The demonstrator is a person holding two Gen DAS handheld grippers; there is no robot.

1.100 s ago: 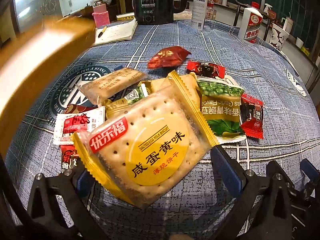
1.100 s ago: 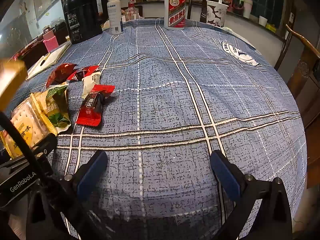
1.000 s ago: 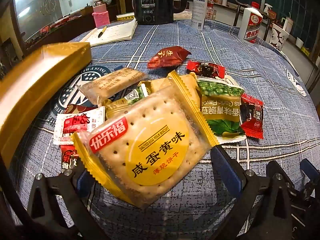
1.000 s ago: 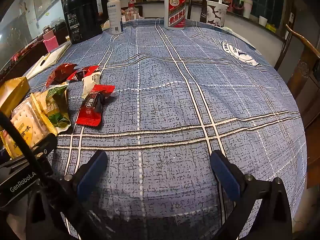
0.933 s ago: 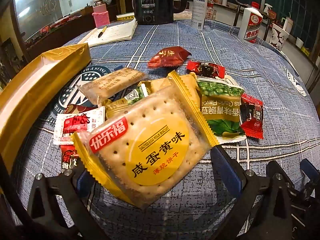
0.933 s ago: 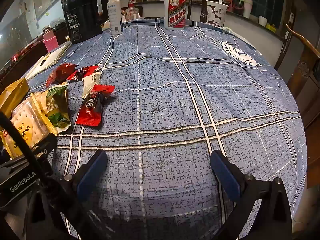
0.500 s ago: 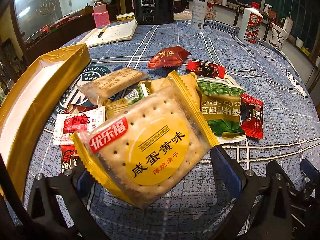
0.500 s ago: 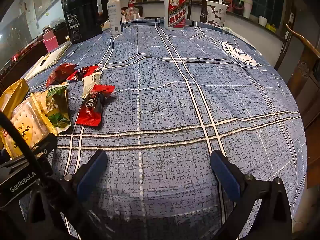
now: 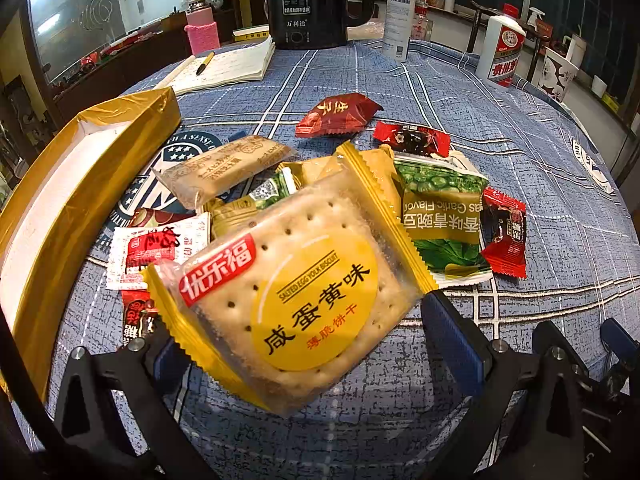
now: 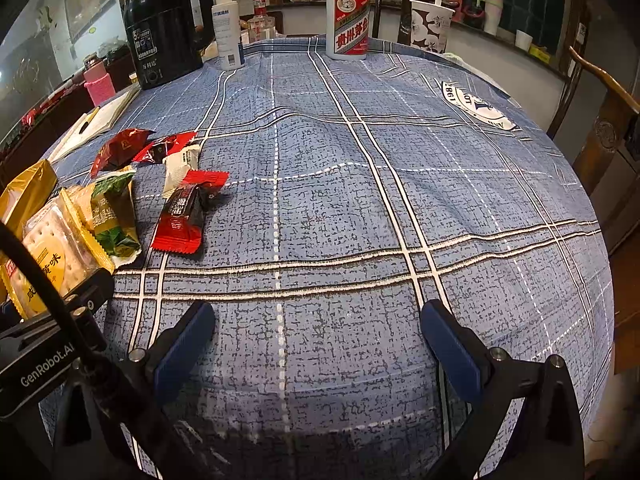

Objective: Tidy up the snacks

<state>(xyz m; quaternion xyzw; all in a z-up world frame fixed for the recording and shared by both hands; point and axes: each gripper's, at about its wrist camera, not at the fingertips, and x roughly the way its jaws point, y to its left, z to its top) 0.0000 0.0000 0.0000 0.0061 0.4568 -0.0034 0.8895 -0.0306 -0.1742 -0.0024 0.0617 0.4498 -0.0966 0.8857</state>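
1. The cracker packet (image 9: 296, 292), clear with yellow edges and a round yellow label, lies tilted at the near edge of the snack pile on the desk (image 10: 360, 208). It sits between the fingers of the left gripper (image 9: 310, 344), which are spread wide; whether either finger touches it cannot be told.
2. Just beyond it to the right lies a green pea packet (image 9: 440, 220), partly under the cracker packet's far corner. A red and black candy (image 9: 502, 236) lies touching the pea packet's right side.
3. Farther off lie a dark red snack bag (image 9: 338, 115) and a second red and black candy (image 9: 412, 138), near each other.
4. To the left of the pile lie a tan biscuit bar (image 9: 224, 170) and a white and red sachet (image 9: 156, 246), the sachet partly under the cracker packet.
5. A gold box (image 9: 60, 208) with a white interior stands open at the left side of the desk, beside the pile.
6. The right gripper (image 10: 318, 344) is over bare blue checked cloth on the near right of the desk, well apart from the snacks. Its fingers are spread wide and hold nothing.
7. At the far edge stand a black kettle (image 10: 168, 28), a white spray bottle (image 10: 228, 28) and a white liquor bottle (image 10: 347, 16). An open notebook (image 9: 224, 68) lies at the far left.
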